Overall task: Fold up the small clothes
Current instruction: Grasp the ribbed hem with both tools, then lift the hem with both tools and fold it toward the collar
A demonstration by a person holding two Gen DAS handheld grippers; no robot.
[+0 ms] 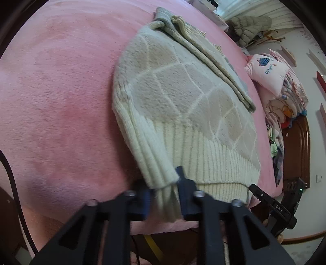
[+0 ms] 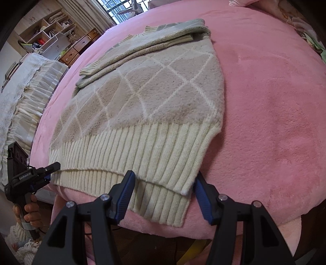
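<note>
Sweater is spread flat on the pink bed, cream knit with a diamond pattern and a wide ribbed hem lying at the bed's near edge. Its sleeves are folded across the top of the sweater, up by the far end.

Left tongs are pinched tight on the sweater's left hem corner, the ribbed knit bunched up between the blue pads. From the right wrist view you can see those same tongs poking in at that corner, with a hand wrapped round the handle just off the bed's edge.

Right tongs stand about half open, one finger on each side of the sweater's right hem corner. The hem sits between the pads, but I can't see them pressing it, so no real grip there.

Off the sweater's right side there's a pile of pillows at the bed's head. On the opposite side, past the bed, sit shelves and a window.
</note>
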